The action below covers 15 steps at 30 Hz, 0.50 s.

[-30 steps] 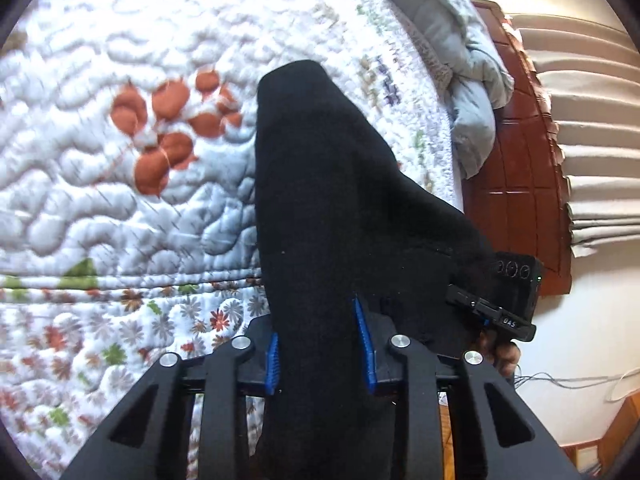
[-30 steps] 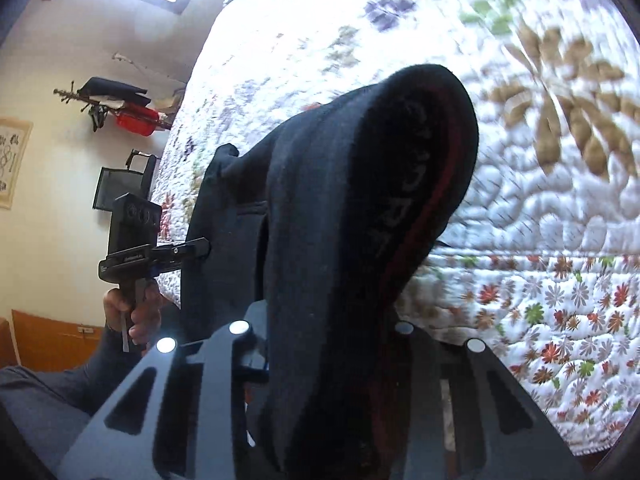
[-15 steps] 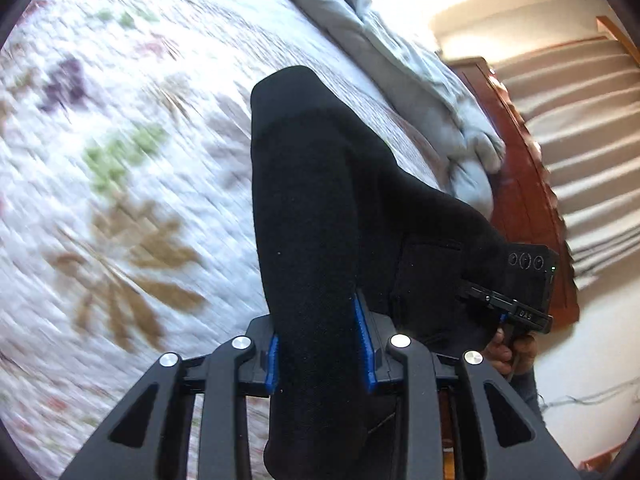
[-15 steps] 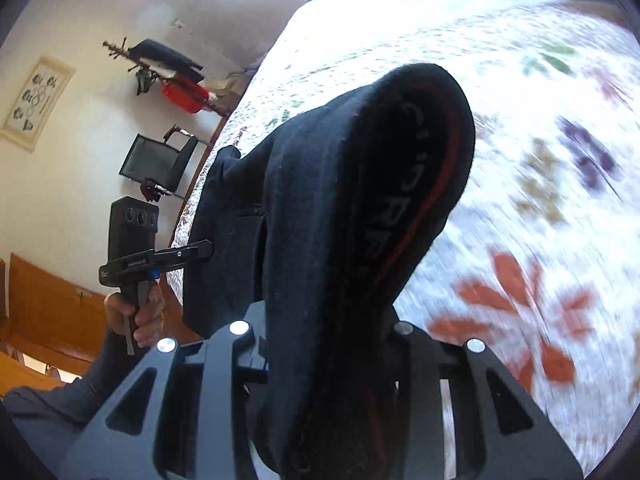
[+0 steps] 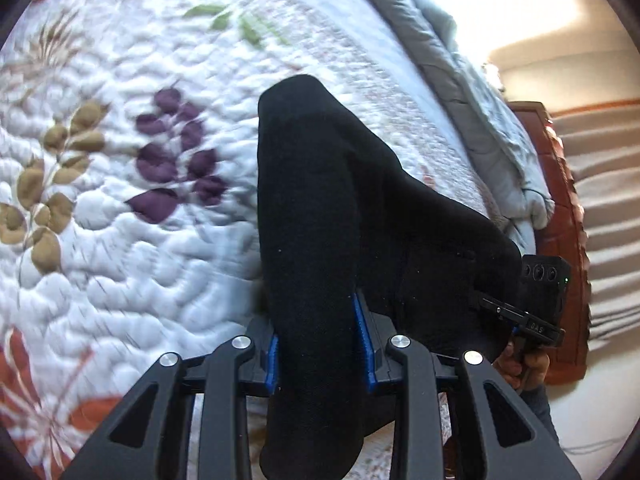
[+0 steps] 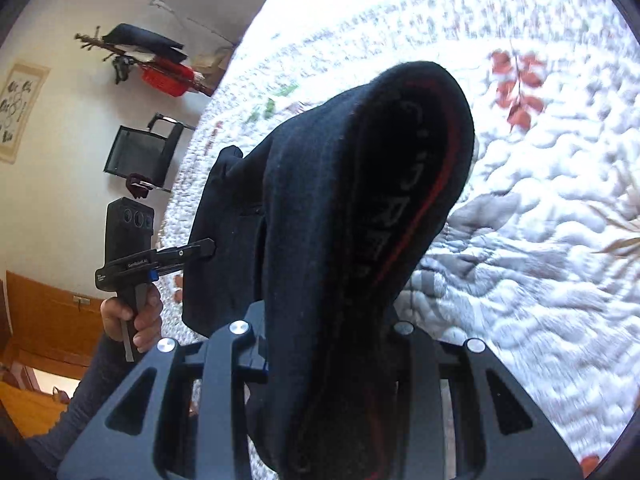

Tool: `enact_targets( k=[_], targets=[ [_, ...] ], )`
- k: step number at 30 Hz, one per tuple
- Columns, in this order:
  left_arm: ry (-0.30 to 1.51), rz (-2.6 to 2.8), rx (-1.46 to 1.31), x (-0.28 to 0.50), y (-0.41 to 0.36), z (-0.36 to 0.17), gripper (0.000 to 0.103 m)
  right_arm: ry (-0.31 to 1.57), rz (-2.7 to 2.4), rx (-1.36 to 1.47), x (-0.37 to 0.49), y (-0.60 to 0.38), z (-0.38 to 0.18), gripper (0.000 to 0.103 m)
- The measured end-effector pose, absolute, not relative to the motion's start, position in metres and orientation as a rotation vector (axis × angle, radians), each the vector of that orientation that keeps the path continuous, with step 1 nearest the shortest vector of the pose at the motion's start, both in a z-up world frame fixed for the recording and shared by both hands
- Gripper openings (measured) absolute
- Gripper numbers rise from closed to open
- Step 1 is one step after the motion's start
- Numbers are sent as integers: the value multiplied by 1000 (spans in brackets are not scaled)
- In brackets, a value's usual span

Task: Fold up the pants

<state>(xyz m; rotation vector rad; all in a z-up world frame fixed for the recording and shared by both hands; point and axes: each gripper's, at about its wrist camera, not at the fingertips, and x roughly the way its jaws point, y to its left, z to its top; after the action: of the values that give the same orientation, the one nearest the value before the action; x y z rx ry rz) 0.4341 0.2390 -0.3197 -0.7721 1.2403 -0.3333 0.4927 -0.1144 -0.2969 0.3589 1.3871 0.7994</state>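
Note:
Black pants (image 5: 320,216) hang bunched between both grippers above a quilted bed. My left gripper (image 5: 320,354) is shut on one thick fold of them, its blue pads (image 5: 362,340) pressing each side. In the right wrist view my right gripper (image 6: 328,344) is shut on the waistband end (image 6: 400,184), which shows a red stripe and lettering inside. The cloth spans between the two grippers. The right gripper (image 5: 536,316) shows at the right of the left wrist view, held by a hand. The left gripper (image 6: 180,258) shows at the left of the right wrist view, clamped on the cloth.
A white quilt (image 5: 120,200) with leaf and flower patches covers the bed below. A grey duvet (image 5: 480,132) lies bunched by a reddish wooden headboard (image 5: 560,208). A wall rack with bags (image 6: 156,60) and a dark chair (image 6: 140,156) stand beside the bed.
Both grippers have travelled across the bed together with the pants: the quilt patterns beneath have shifted from the flowered border to the inner leaf patches. Both grips are unchanged.

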Motion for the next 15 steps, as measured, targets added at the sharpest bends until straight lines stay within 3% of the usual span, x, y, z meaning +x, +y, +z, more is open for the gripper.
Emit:
enact_targets(
  k=[7, 10, 12, 15],
  targets=[
    [1244, -363, -842, 433, 246, -353, 36, 1414, 797, 490, 503, -133, -335, 33],
    [1240, -366, -848, 432, 250, -353, 39, 1430, 802, 527, 502, -143, -340, 44],
    [1233, -347, -804, 428, 257, -345, 46, 1432, 766, 500, 499, -146, -333, 57],
    [1129, -206, -656, 409, 265, -306, 69, 1342, 653, 427, 498, -161, -299, 52]
  ],
)
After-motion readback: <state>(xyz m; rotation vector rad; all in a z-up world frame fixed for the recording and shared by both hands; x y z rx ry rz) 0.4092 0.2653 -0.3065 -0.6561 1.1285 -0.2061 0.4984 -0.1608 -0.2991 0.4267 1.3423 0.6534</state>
